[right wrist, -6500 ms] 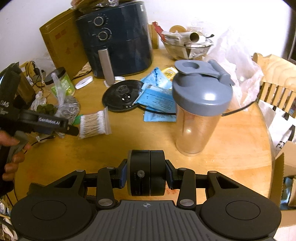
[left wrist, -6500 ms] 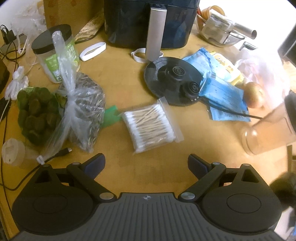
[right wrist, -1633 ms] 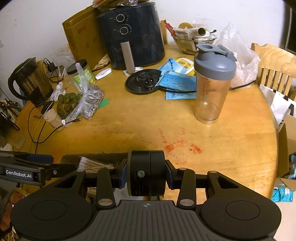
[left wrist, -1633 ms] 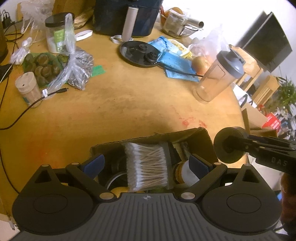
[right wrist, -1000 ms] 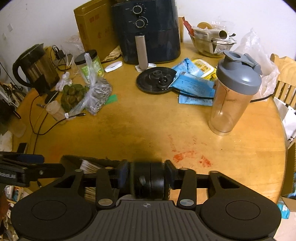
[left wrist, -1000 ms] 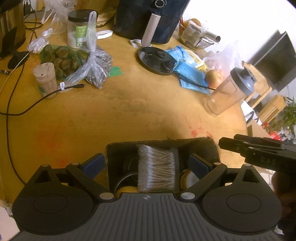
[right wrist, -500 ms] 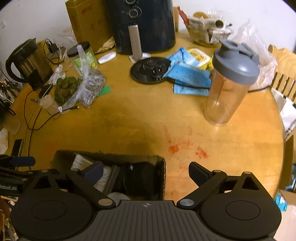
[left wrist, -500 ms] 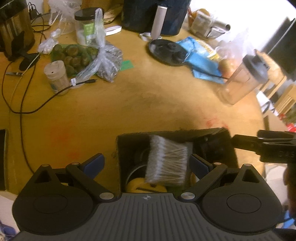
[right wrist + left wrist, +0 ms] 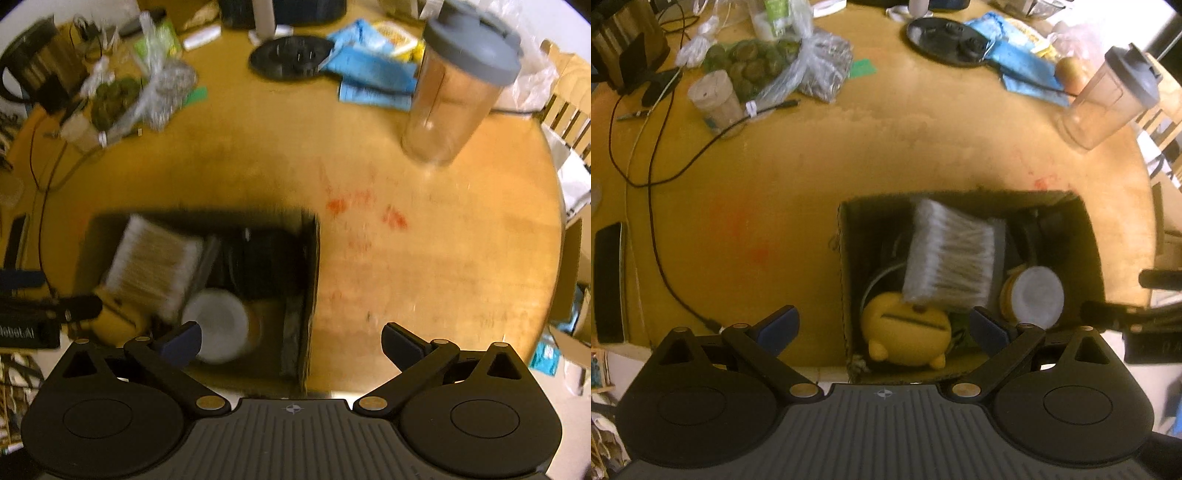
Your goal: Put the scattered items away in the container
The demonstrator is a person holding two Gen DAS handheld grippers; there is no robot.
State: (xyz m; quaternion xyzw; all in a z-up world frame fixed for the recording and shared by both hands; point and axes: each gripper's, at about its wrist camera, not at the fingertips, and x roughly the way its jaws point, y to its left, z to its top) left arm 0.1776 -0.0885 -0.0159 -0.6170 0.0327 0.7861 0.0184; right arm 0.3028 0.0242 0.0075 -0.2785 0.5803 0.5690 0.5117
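I see both my left hand-held gripper point(image 9: 882, 326) and right hand-held gripper point(image 9: 291, 341) spread wide, empty; cotton swab pack point(image 9: 951, 258) lies in the cardboard box point(image 9: 846, 280) just ahead.

Warm, yellowish indoor light falls on the wooden surface point(image 9: 923, 147), with a dark shadow just beyond the cardboard box point(image 9: 1089, 240). Both fisheye views bend strongly at the edges. The right wrist view is smeared by motion blur; the cotton swab pack point(image 9: 949, 258) is also soft. Upper corners glare white.
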